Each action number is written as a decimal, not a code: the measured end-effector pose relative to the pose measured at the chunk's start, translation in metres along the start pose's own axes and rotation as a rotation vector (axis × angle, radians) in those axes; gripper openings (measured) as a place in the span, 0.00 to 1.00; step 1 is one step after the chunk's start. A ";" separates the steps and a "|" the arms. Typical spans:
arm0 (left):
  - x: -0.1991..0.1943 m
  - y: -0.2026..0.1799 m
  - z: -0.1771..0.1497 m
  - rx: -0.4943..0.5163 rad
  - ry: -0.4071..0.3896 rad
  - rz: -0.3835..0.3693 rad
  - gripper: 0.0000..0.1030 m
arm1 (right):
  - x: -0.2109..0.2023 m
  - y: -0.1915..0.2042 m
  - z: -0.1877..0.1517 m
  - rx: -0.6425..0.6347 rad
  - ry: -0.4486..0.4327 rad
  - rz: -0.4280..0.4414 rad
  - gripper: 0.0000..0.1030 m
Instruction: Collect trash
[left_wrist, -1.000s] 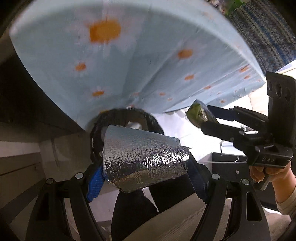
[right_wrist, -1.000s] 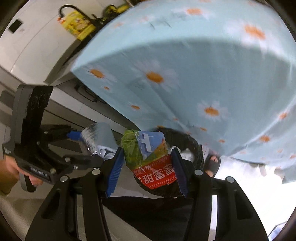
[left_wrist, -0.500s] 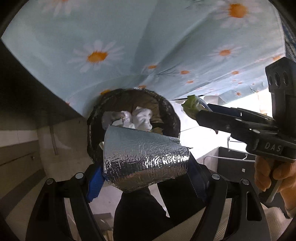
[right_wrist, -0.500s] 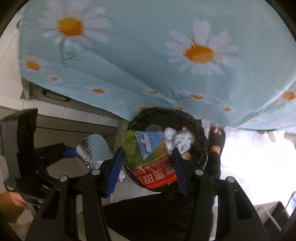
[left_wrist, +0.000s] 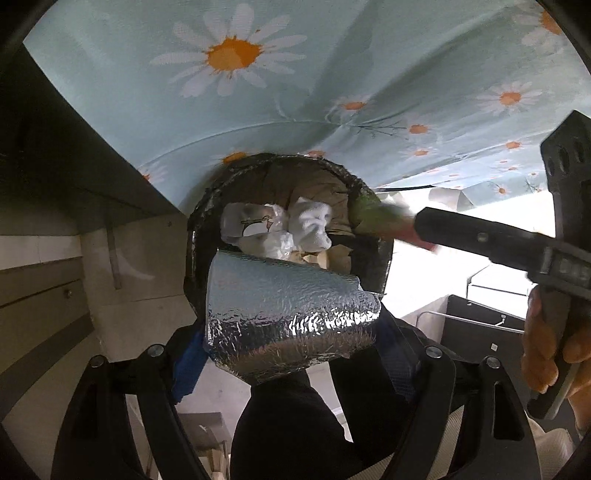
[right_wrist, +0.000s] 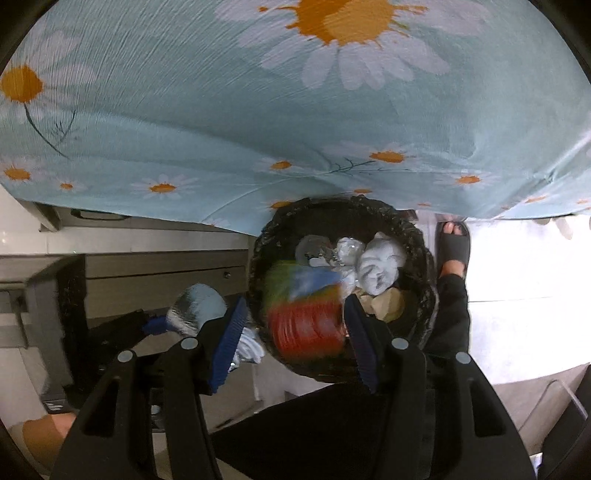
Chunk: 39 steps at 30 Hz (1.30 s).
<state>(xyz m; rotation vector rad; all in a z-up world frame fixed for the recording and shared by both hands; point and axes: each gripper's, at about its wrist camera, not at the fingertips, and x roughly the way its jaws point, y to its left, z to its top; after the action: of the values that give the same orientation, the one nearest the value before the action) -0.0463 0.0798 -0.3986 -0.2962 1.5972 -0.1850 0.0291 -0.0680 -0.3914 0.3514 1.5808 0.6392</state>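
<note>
A black-lined bin (left_wrist: 195, 236) (right_wrist: 424, 258) stands under the tablecloth's edge with white crumpled tissues (left_wrist: 310, 225) (right_wrist: 380, 266) inside. My left gripper (left_wrist: 291, 362) is just above its near rim. Its jaws are opening, but the pads still touch a silver foil wrapper (left_wrist: 288, 317) on both sides. My right gripper (right_wrist: 295, 332) hangs over the bin mouth with its jaws opening. The red and green snack packet (right_wrist: 306, 317) between them is blurred, and a gap shows beside the left pad. The right gripper's fingers (left_wrist: 480, 236) come in from the right in the left wrist view.
A light blue daisy tablecloth (left_wrist: 258, 110) (right_wrist: 221, 129) hangs close above the bin. A person's foot in a black sandal (right_wrist: 452, 247) and a black trouser leg (right_wrist: 450, 314) stand right of it. Grey drawers (right_wrist: 159, 273) lie to the left, a dark box (left_wrist: 480, 325) to the right.
Both grippers have come down toward the bin, which now looks larger. The right jaws have spread and the snack packet has gone blurred and loose. The foil wrapper stays between the left pads.
</note>
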 end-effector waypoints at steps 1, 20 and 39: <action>0.001 0.001 0.001 -0.004 0.003 0.005 0.81 | 0.000 -0.002 0.000 0.015 -0.003 0.009 0.71; -0.042 0.002 -0.011 -0.003 -0.072 0.007 0.88 | -0.055 0.017 -0.021 0.006 -0.094 -0.071 0.75; -0.153 -0.036 -0.018 -0.028 -0.225 0.008 0.88 | -0.150 0.075 -0.047 -0.125 -0.207 -0.096 0.80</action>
<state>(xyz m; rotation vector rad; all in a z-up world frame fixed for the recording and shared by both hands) -0.0568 0.0911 -0.2408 -0.3215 1.3789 -0.1188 -0.0093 -0.1039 -0.2257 0.2392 1.3447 0.6048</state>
